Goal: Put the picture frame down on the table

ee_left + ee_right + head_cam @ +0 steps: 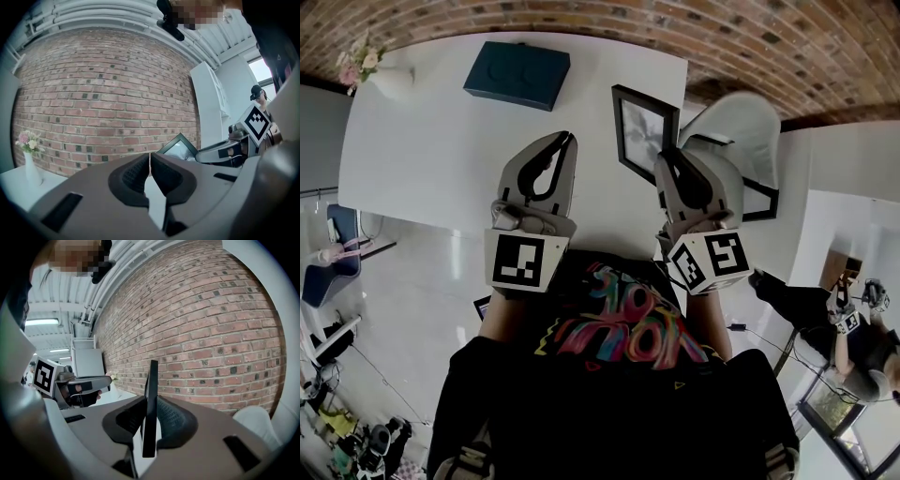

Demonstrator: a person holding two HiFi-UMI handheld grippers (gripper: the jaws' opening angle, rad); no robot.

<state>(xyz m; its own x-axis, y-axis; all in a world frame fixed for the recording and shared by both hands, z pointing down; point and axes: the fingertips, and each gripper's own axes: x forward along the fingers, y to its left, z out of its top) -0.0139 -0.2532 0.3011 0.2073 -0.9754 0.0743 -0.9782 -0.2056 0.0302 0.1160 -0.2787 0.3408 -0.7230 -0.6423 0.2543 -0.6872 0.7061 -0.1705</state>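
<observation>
1. We hold the right gripper (668,161) clamped on the picture frame (643,129). In the right gripper view the right gripper (149,414) has both ribbed pads pressed on the black picture frame (150,399).
2. Seen there, the frame is edge-on. Its thin edge runs straight up from between the jaws and rises above their tips, in line with them.
3. In the head view the frame is over the right part of the white table (441,150), near the table's right edge. Its pictured face is turned towards us and towards the left gripper (566,142).
4. Whether its lower edge touches the table we cannot tell; it may be just off it.
5. The left gripper view shows the left gripper (150,161) with its jaws together on nothing, and a corner of the frame (180,147) beyond.
6. A dark blue box (517,73) lies at the table's far side, and a vase of flowers (373,73) stands at the far left corner.
</observation>
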